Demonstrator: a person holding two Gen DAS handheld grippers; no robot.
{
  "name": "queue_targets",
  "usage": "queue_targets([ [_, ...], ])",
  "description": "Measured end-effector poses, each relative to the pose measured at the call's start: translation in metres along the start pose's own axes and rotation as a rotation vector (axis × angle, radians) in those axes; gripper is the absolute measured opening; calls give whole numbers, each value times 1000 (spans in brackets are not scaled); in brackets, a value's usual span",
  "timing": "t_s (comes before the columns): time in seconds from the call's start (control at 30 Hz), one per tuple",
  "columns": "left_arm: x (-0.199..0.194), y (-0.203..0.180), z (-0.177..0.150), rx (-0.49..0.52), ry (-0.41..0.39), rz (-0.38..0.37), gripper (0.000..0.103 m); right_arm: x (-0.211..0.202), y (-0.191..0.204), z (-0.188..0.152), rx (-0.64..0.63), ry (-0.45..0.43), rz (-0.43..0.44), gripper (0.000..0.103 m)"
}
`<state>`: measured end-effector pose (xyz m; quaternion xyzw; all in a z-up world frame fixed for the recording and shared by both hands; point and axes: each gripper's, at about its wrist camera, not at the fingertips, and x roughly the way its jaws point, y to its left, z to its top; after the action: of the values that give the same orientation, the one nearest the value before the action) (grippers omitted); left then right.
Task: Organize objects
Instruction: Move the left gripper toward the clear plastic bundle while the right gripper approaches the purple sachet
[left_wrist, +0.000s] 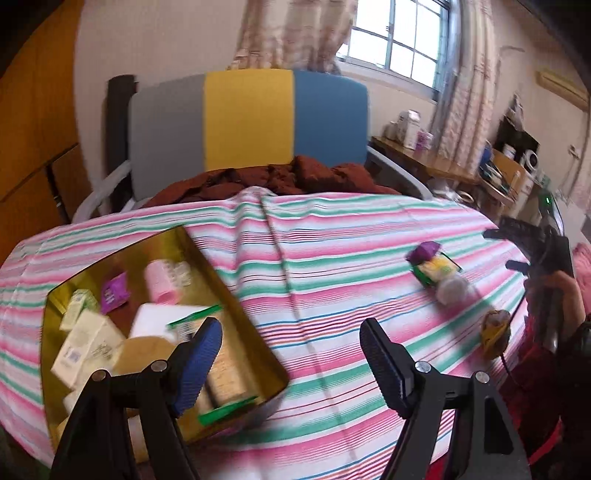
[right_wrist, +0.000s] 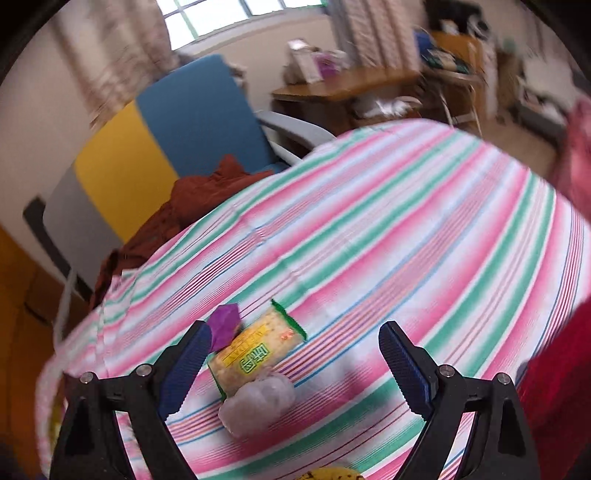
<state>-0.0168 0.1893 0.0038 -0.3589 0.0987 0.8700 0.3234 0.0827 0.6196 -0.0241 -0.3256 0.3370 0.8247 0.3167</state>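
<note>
Striped tablecloth (right_wrist: 406, 221) bears yellow-green, seemingly crinkly snack packet (right_wrist: 255, 350)

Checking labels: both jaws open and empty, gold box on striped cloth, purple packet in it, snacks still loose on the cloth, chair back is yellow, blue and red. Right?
Not quite: the chair back is grey, yellow and blue, per the left wrist view. The red-brown there is cloth piled on its seat. The rest stands.

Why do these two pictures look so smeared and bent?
Both are fisheye views, so the striped cloth bulges like a dome. The right wrist view is smeared all over, worst at the desk; the left wrist view blurs mainly the box contents and snacks. The window glares white.
</note>
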Motion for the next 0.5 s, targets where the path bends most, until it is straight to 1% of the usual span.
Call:
queue_targets([
  [0.13, 23, -32, 7, 82, 39, -53, 78, -3, -2, -1, 21, -10, 21, 96],
  [0.27, 46, -61, 10, 138, 77, -120, 78, -1, -4, -3, 37, 10, 45, 96],
  [0.3, 53, -68, 11, 155, 88, -144, 77, 0, -4, -3, 41, 15, 49, 96],
  [0.43, 83, -94, 13, 202, 144, -202, 66, -2, -7, -2, 60, 8, 66, 97],
  [0.5, 95, -107, 17, 219, 156, -231, 66, -3, -9, -2, 70, 1, 72, 98],
])
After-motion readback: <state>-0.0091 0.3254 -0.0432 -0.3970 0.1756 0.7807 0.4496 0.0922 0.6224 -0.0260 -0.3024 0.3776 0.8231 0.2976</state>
